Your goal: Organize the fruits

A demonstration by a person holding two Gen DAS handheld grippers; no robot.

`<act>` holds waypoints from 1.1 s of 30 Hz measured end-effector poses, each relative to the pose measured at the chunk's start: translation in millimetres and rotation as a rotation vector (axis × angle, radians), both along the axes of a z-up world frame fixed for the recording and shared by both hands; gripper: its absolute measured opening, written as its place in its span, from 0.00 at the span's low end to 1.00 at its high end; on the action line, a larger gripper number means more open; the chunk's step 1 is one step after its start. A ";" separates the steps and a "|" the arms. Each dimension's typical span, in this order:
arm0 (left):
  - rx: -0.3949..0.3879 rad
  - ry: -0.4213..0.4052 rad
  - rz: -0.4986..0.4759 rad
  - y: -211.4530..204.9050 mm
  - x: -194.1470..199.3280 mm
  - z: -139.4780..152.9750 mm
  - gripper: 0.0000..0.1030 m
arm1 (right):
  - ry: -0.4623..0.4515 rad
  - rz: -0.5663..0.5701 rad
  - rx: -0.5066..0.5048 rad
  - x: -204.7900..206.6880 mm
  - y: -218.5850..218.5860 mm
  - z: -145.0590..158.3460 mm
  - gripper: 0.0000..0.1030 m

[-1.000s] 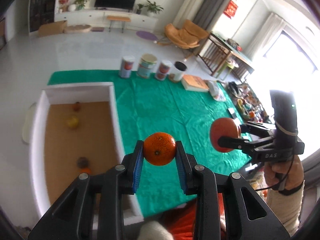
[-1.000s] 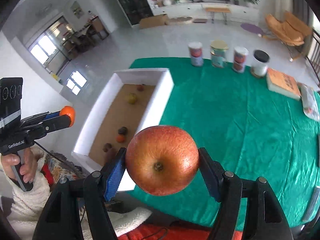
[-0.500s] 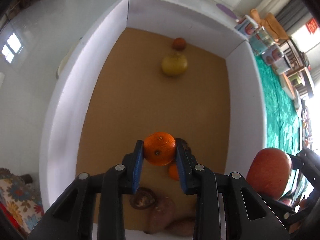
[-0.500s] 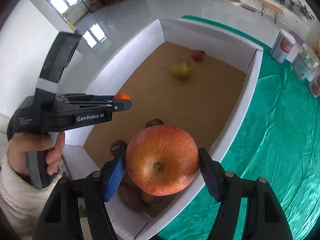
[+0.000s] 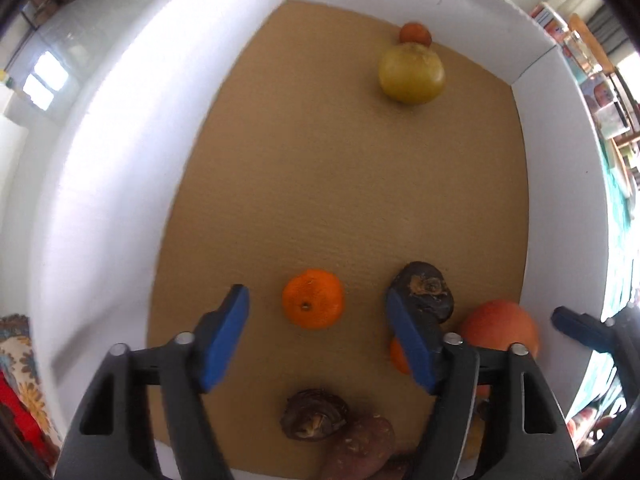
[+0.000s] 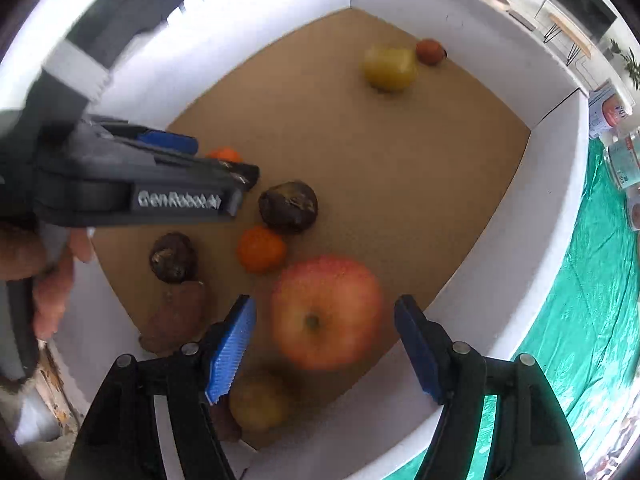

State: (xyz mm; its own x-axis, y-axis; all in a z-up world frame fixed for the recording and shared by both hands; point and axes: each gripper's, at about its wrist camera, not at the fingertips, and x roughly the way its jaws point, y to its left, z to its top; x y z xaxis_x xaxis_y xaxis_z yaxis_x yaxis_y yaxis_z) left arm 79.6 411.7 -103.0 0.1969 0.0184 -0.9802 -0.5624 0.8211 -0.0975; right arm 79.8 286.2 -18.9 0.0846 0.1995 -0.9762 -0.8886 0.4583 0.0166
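A: Where's the orange [image 5: 313, 298]?

B: On the cardboard floor of the box [image 5: 100, 184], between the blue pads of the left hand-held gripper [image 5: 316, 336], which is spread wide and touches nothing. The apple [image 6: 327, 313] sits the same way in the right hand-held gripper [image 6: 327, 344]: jaws wide apart, a gap on both sides. It looks blurred, so I can't tell whether it has settled on the floor.

A: How would they handle?

B: My guess is the orange is light, with a soft skin that gives a little and grips well. The apple looks heavier, firm and smooth, so likelier to roll and bruise. I'd take either one across its widest part, stem end facing the camera.

A: What's close by?

B: Near the apple: a small orange [image 6: 261, 249], a dark fruit [image 6: 288, 207], another dark fruit [image 6: 173, 257], a brown tuber [image 6: 176, 316] and a yellowish fruit [image 6: 256, 406] at the near wall. That corner is crowded. The right white wall stands just beside the apple.

A: Open room?

B: The middle of the floor is bare up to a yellow fruit [image 5: 412, 73] and a small reddish one [image 5: 416, 33] near the far wall. The two tools sit close together, the left one crossing the right's view. Green cloth [image 6: 600, 320] covers the desk outside.
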 end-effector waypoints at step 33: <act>0.583 -0.345 0.044 -117.8 -138.9 174.2 0.99 | -0.087 -0.112 0.271 -73.5 -107.0 124.0 0.97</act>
State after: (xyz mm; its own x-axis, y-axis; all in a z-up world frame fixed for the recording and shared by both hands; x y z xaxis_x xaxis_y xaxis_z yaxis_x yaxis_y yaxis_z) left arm -59.3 294.0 71.2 0.4835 0.5397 -0.6891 -0.6122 0.7712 0.1745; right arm 6.3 179.2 105.1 0.2016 0.4362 -0.8770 -0.8364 0.5427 0.0776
